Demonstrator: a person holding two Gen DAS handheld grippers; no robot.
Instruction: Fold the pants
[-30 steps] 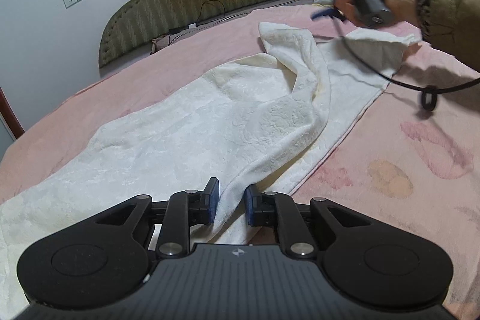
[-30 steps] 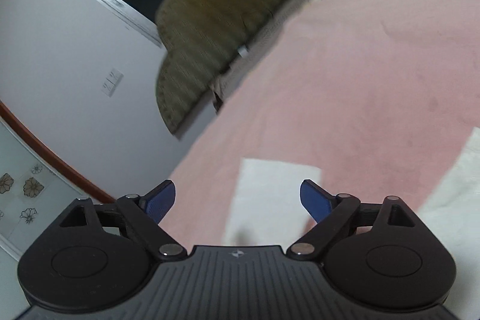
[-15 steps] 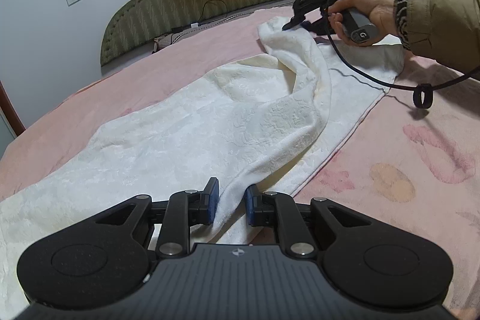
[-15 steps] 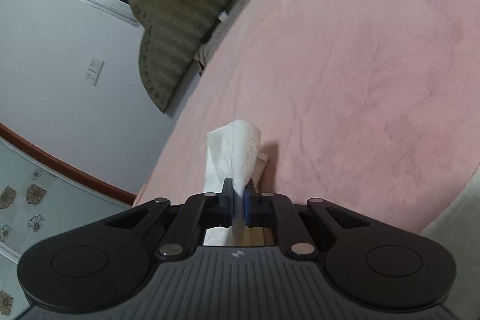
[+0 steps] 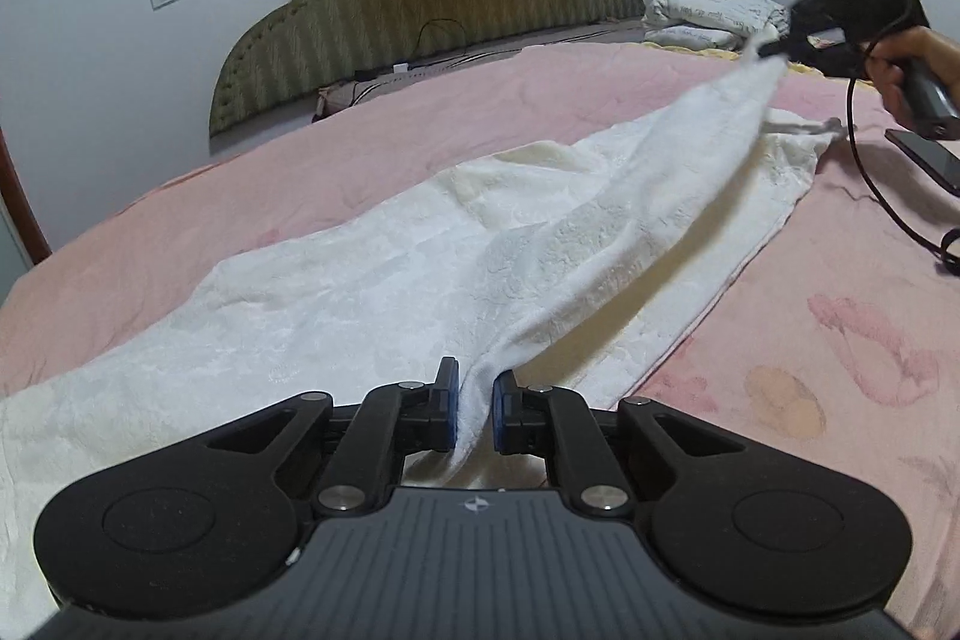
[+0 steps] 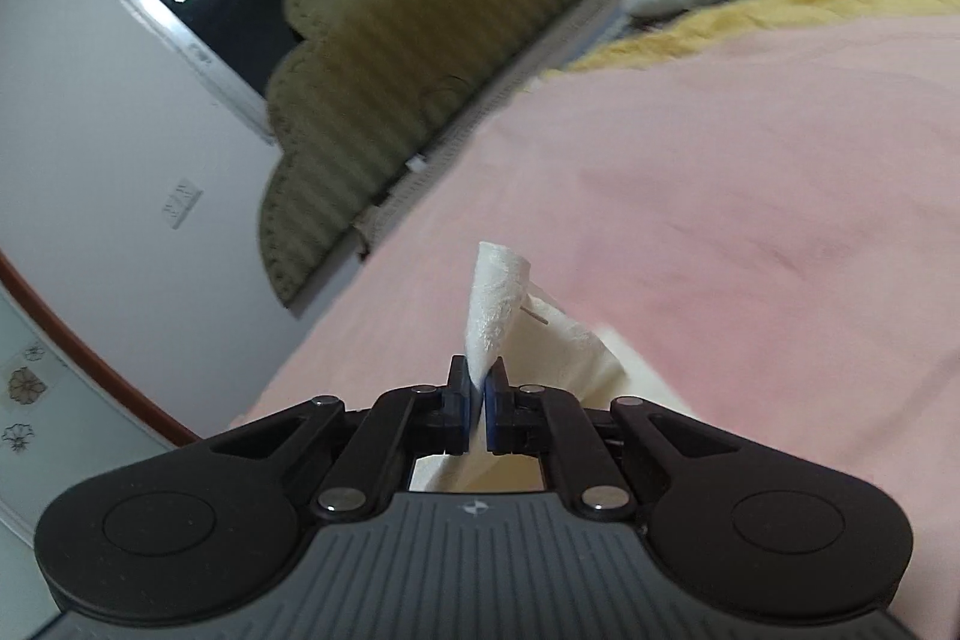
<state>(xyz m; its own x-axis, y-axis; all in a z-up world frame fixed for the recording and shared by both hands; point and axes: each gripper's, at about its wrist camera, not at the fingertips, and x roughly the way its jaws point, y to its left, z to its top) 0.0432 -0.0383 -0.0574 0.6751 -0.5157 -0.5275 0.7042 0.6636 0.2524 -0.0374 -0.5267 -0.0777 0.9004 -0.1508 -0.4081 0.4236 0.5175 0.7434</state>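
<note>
My left tool (image 5: 474, 403) and right tool (image 6: 477, 394) each pinch an end of the white pants (image 5: 372, 292), stretched over the pink bed (image 5: 840, 370); soft, limp fabric, so I judge edges the best grip.

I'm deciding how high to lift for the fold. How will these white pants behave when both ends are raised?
Probably floppy: between the left claw and right claw, the pants sag onto the bed. The plush fabric looks grippy, unlikely to slip. The middle will likely drag.
</note>
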